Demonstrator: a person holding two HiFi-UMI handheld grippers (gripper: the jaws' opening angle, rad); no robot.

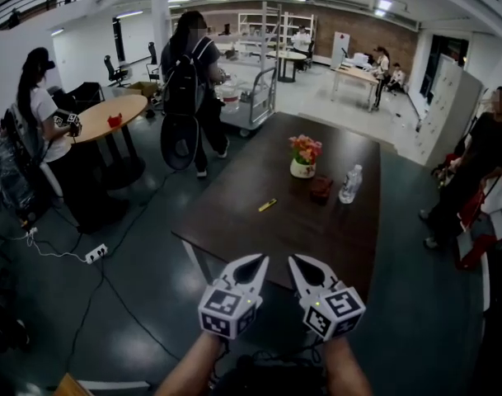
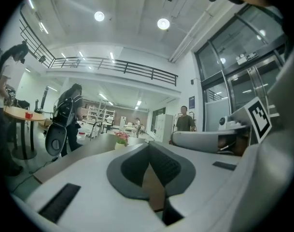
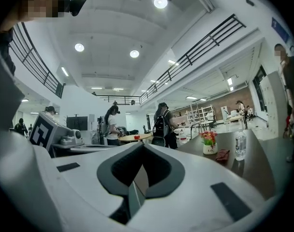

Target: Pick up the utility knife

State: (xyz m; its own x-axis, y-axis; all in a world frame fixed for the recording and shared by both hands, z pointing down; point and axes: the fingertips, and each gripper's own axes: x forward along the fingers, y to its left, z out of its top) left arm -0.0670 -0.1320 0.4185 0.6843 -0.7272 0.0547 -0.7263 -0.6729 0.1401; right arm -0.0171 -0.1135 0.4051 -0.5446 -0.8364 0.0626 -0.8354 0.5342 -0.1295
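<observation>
The utility knife (image 1: 268,205), a small yellow bar, lies flat on the dark surface (image 1: 226,229). It is in front of the flower pot (image 1: 304,158) and slightly to its left, on the person's side, with bare top all round it. Just right of the flower pot sit a dark red pouch (image 1: 321,189) and a water bottle (image 1: 350,185), both apart from the knife.

Much nearer the person than the flower pot, about the surface's near edge, the left gripper (image 1: 252,264) and right gripper (image 1: 303,264) are held side by side and level, well short of the knife. Each has its jaws pressed together with nothing between them.

The step in hand looks like the approach, as nothing is grasped yet. The next move probably calls for one gripper to part its jaws, reach in over the edge, tip downward and straddle the knife's narrow body. The knife lies low, so the jaws would need to close right at the surface.
</observation>
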